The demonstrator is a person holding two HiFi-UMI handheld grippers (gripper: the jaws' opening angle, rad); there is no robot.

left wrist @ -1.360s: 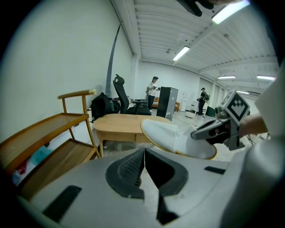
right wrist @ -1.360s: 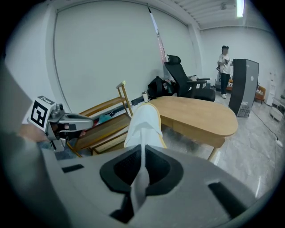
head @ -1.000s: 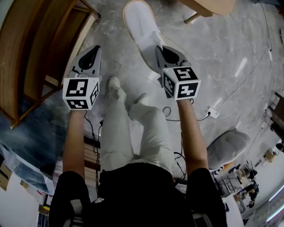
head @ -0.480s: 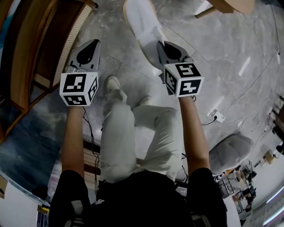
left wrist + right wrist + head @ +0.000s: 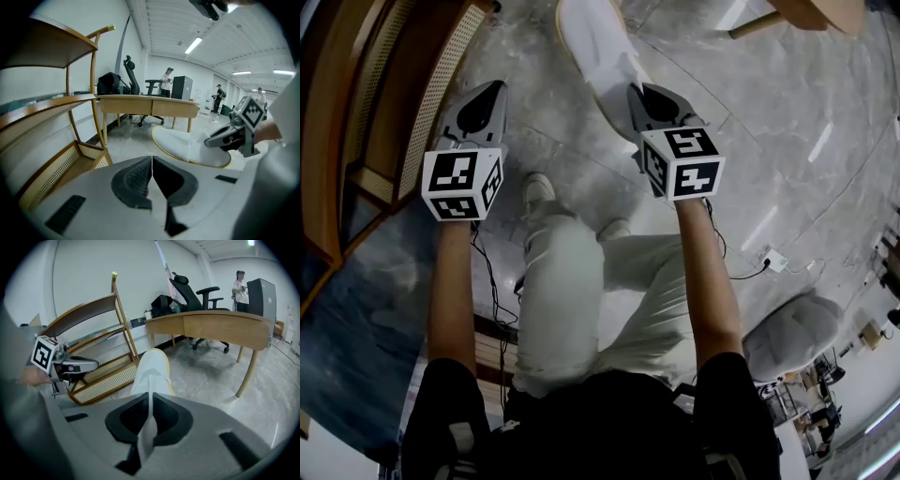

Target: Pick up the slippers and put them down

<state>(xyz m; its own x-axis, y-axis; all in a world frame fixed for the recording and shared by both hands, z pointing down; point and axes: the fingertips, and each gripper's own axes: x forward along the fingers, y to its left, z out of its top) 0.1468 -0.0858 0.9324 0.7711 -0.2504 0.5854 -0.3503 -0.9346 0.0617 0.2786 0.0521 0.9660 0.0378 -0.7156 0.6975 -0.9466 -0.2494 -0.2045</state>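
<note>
One white slipper (image 5: 598, 42) with a yellow sole edge hangs over the marble floor, toe pointing away from me. My right gripper (image 5: 637, 92) is shut on its white upper near the heel; in the right gripper view the fabric is pinched between the pads (image 5: 149, 427) and the slipper (image 5: 152, 369) stretches ahead. My left gripper (image 5: 493, 88) hangs to the left beside it, shut with nothing between its pads (image 5: 140, 176). From the left gripper view the slipper (image 5: 180, 145) and the right gripper (image 5: 229, 136) show at the right. I see no second slipper.
A wooden shelf rack (image 5: 366, 131) with a cane-mesh bottom (image 5: 101, 378) stands close on the left. A wooden desk (image 5: 220, 326) and office chairs (image 5: 133, 84) are ahead. My own legs and shoes (image 5: 539, 192) are below the grippers. A power strip (image 5: 773, 261) and a grey cushion (image 5: 792, 333) lie to the right.
Both grippers have sunk toward the floor, side by side, as the person bends down. The slipper has stayed in the right gripper, and the shelf rack looms larger at the left.
</note>
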